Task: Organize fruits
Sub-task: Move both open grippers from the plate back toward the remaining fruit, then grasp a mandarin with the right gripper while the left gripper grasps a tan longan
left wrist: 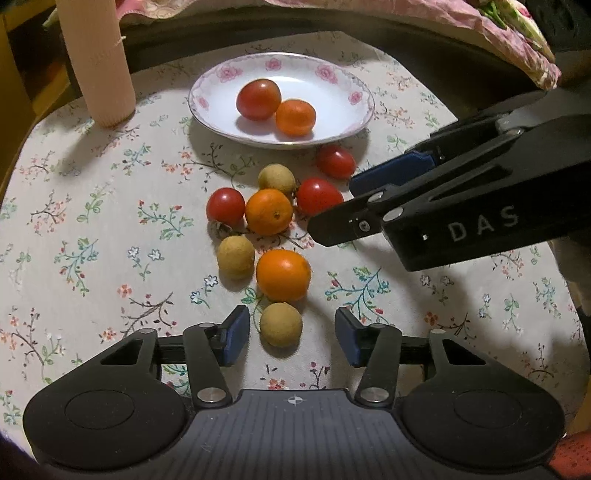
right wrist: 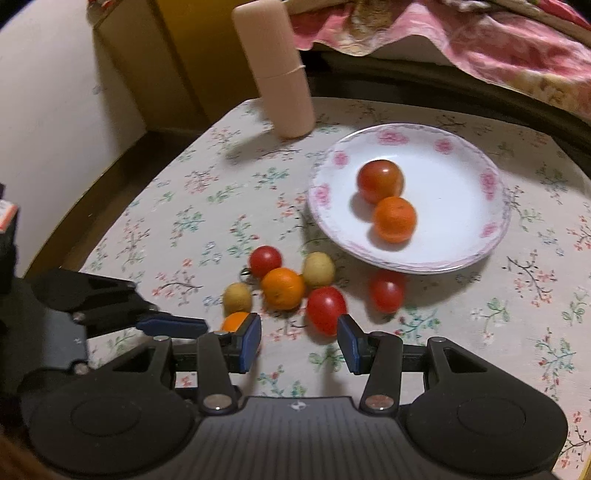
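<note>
A white floral plate holds one tomato and one orange. Loose fruit lies on the cloth in front of it: tomatoes, oranges and longans. My left gripper is open, with a longan between its fingers. My right gripper is open and empty, just short of a red tomato. It also shows in the left wrist view, beside that tomato.
A tall beige ribbed cylinder stands at the back left of the table. The floral tablecloth covers the round table. A pink floral fabric lies beyond the far edge.
</note>
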The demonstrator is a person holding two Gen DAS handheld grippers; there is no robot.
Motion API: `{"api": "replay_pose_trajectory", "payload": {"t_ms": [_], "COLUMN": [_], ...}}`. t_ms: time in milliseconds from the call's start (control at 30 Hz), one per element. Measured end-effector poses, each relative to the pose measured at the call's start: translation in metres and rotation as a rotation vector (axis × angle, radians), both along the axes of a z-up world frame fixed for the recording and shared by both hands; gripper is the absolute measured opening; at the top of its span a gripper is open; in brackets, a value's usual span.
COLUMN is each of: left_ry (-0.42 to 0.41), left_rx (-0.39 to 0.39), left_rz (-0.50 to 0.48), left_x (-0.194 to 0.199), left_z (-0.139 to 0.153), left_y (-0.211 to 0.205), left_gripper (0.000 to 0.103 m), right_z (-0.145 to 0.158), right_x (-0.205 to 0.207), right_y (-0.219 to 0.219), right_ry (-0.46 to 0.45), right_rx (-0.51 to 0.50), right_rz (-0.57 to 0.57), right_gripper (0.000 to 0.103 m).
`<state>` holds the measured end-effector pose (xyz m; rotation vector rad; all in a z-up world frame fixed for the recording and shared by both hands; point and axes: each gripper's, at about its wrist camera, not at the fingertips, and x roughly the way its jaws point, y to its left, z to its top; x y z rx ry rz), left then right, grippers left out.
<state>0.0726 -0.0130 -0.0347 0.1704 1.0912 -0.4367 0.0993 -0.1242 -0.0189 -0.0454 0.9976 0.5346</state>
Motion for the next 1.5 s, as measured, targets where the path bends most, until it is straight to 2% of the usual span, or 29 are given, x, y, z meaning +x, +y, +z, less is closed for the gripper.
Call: {"api": "replay_pose_trajectory", "payload": {"t_ms": [133, 200, 267, 367, 667, 800, 967, 1067, 1133, 1500], "left_ry": [-0.008, -0.012, -0.006, -0.009, -0.005, -0.003, 0.003, 0.004, 0.005, -0.012], "left_rx": [0.008, 0.015, 0.012, 0.023, 0.049, 0.031, 0.024, 0.011, 0.004, -0.007], "left_rz": [0.008, 0.024, 0.04, 0.046, 0.086, 0.062, 0.053, 0.058, 0.05, 0.002], "left_x": [-0.001, -0.001, -0.001, -0.005, -0.015, -0.014, -0.014, -0.013, -0.013, -0.007], "left_z": [0.0, 0.0, 0.001, 0.005, 0.009, 0.009, 0.006, 0.007, 0.007, 0.004], "left_y": [0.001, 0.003, 0.006, 0.008, 0.023, 0.021, 0.021, 0.022, 0.02, 0.002], "left_gripper": [0.051, 0.041, 0.035, 0.035, 0.035, 0.039, 0.045, 0.048, 0.05, 0.053], "right_z": [0.001, 0.0, -0.002, -0.003, -0.004, -0.008, -0.021, -0.026, -0.028, -0.019], "right_x": [-0.001, -0.001, -0.001, -0.004, -0.014, -0.013, -0.004, 0.001, 0.003, 0.003], "right_y": [0.002, 0.003, 0.004, 0.008, 0.023, 0.035, 0.043, 0.044, 0.047, 0.02], "right_ry": [0.003, 0.011, 0.021, 0.025, 0.026, 0.016, 0.038, 0.056, 0.067, 0.105], "right_rx": [0.005, 0.009, 0.01, 0.008, 0.016, 0.002, -0.015, 0.013, -0.009, 0.015], "right_rz": [0.012, 0.016, 0.023, 0.046, 0.118, 0.146, 0.141, 0.131, 0.127, 0.057], "right_gripper": [0.047, 0.047, 0.047, 0.047, 0.047, 0.047, 0.047, 0.045, 0.033, 0.033]}}
